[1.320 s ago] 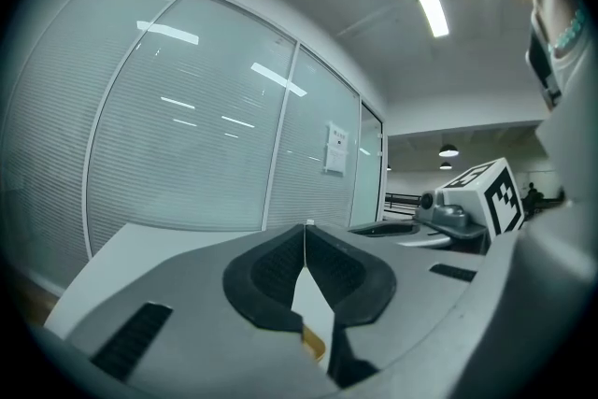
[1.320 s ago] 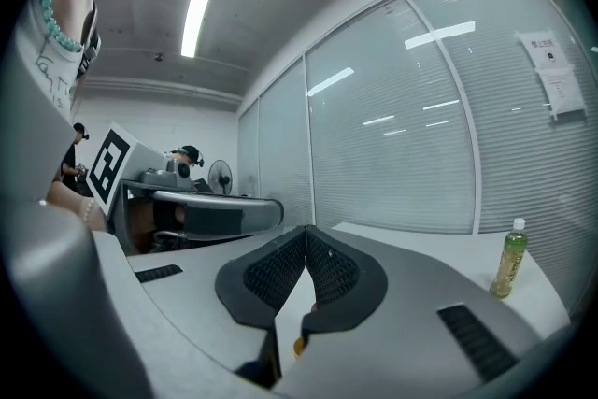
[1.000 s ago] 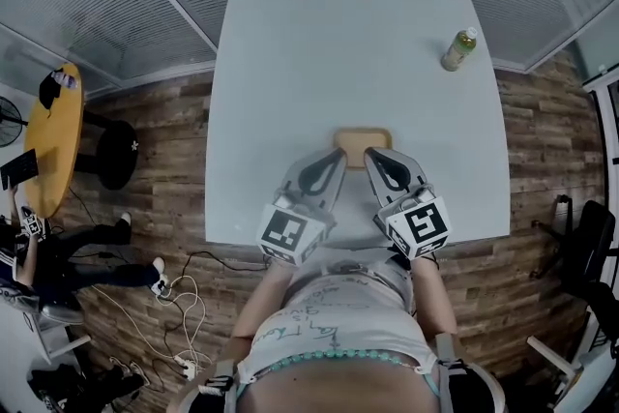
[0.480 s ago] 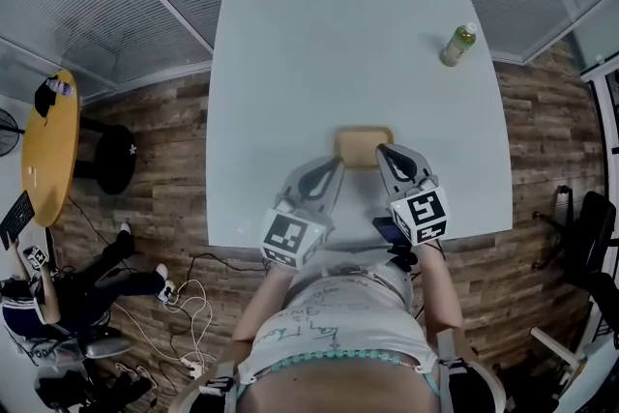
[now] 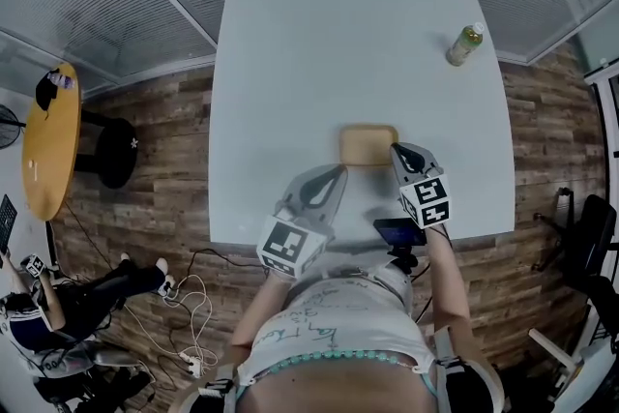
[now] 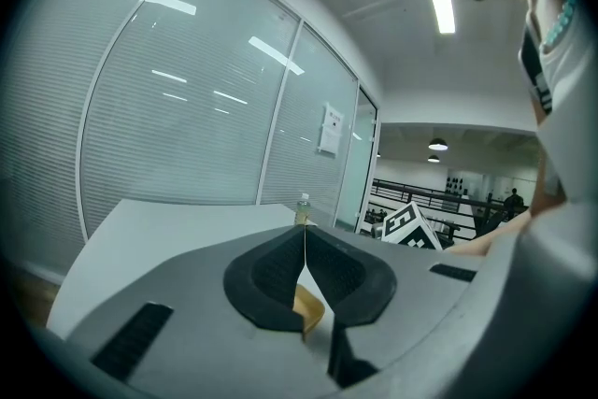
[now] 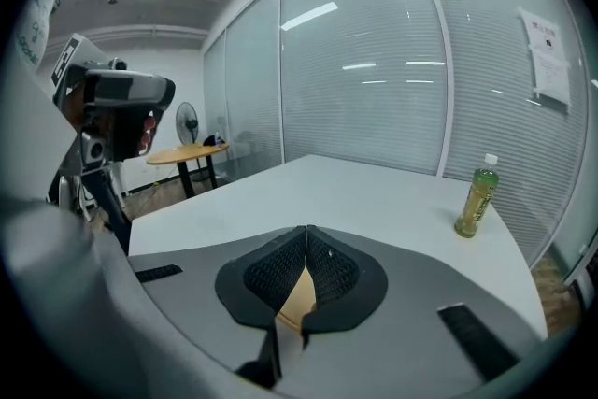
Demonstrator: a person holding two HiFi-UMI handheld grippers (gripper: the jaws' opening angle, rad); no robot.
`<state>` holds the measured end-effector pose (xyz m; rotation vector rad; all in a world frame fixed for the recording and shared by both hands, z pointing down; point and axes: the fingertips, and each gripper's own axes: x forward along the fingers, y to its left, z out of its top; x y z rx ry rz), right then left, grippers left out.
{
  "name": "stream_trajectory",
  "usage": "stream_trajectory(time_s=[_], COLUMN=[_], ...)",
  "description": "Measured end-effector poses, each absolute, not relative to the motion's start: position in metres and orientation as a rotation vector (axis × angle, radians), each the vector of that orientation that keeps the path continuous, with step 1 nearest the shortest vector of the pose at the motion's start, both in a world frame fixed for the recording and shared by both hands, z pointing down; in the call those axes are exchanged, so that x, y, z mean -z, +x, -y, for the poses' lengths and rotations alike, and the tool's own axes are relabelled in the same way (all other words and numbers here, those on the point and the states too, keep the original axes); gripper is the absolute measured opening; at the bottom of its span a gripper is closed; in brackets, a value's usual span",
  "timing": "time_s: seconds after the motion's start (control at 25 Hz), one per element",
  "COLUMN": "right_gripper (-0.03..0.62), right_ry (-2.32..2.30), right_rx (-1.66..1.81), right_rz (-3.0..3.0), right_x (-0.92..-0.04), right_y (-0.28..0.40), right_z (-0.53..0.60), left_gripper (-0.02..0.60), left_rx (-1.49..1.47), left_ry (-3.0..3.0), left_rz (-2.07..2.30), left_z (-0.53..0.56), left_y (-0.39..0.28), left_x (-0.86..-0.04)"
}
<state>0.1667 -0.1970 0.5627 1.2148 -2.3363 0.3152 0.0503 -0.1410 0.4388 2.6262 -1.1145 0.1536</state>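
White table [image 5: 290, 63], glass-walled office. Tray [image 5: 368, 144]: just beyond the fingertips of left gripper [image 5: 332, 177] and right gripper [image 5: 402, 153], both closed, empty. Probably light, stiff, smooth; grip at rim.

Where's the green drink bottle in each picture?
Head view: the bottle stands upright near the far right corner of the table.
Left gripper view: the bottle is small, at centre, just above the jaw tips.
Right gripper view: the bottle is at right, upright on the table.
Shared landmark: the tan tray, glimpsed beneath the jaws in both gripper views.
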Motion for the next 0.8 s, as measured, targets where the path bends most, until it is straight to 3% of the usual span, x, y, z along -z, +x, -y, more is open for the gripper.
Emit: stream_trajectory(time_s=[0.8], right_gripper=[0.002], right_ry=[1.132], right_rx=[-0.406], right_rz=[2.097], right_x=[-0.658], right_y=[0.198], right_z=[0.206], left_gripper=[0.0], left_rx=[-0.193], left_ry=[2.585], left_rz=[1.125], left_z=[0.133], left_y=[0.037], left_x=[-0.445])
